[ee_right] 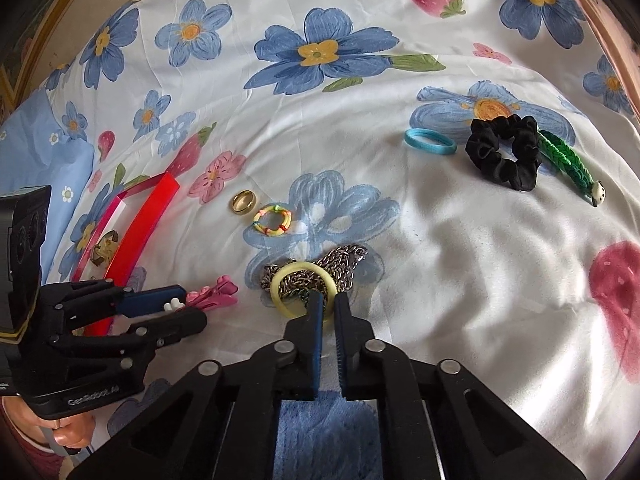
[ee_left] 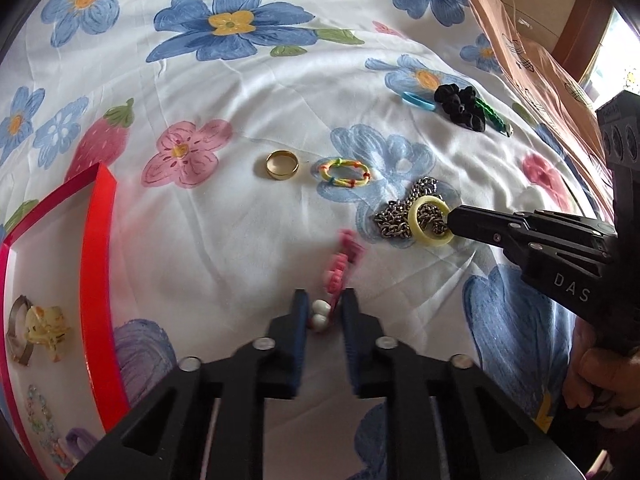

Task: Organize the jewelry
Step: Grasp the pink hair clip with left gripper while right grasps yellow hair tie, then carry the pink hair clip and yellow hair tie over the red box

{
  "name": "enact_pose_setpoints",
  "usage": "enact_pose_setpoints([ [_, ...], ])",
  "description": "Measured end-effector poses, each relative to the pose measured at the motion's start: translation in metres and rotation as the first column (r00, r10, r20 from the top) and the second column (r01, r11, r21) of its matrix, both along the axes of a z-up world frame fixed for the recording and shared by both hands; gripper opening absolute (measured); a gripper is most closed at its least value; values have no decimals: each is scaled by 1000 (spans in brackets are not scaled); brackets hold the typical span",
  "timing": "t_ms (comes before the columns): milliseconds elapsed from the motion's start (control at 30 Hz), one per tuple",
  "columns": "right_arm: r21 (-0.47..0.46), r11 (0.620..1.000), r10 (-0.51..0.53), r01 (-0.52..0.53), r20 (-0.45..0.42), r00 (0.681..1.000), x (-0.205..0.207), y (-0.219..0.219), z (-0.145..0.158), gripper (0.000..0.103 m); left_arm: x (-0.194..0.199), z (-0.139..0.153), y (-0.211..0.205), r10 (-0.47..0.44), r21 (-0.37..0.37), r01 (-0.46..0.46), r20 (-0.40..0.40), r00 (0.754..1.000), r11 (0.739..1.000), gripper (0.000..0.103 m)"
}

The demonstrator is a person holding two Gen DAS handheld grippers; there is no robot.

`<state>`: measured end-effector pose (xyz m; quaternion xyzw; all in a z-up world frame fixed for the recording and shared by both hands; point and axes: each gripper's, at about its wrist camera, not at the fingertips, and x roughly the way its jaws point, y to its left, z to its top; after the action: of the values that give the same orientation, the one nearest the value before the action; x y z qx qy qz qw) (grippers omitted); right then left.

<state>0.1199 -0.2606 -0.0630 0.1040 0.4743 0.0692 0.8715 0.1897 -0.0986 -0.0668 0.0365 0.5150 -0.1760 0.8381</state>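
Note:
My left gripper (ee_left: 325, 304) is shut on a pink hair clip (ee_left: 340, 264) with white beads, held just above the floral bedsheet; the right wrist view shows this gripper (ee_right: 182, 308) from the side. A red-rimmed tray (ee_left: 96, 280) lies to its left with an amber piece (ee_left: 44, 328) and a beaded bracelet (ee_left: 40, 416) inside. My right gripper (ee_right: 329, 302) is shut on the near rim of a pale yellow ring (ee_right: 280, 280), which lies on a heap of silver chain (ee_right: 344, 258).
On the sheet beyond lie a gold ring (ee_left: 282, 164) and a multicoloured elastic band (ee_left: 344, 172). Farther right are a blue band (ee_left: 418, 102), a black scrunchie (ee_left: 460, 106) and a green braided bracelet (ee_right: 564, 160). A person's hand (ee_left: 600, 372) holds the right gripper.

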Motion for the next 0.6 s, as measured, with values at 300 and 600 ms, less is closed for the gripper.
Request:
enact_pose_setpoints([
  [300, 20, 1000, -1, 0, 57, 998, -11, 3, 20, 0, -21, 17, 23, 44, -65, -42, 20, 999, 997, 9],
  [600, 57, 997, 50, -55, 90, 995, -18, 29, 37, 0, -57, 43, 67, 135, -117, -129, 53, 989, 985, 9],
])
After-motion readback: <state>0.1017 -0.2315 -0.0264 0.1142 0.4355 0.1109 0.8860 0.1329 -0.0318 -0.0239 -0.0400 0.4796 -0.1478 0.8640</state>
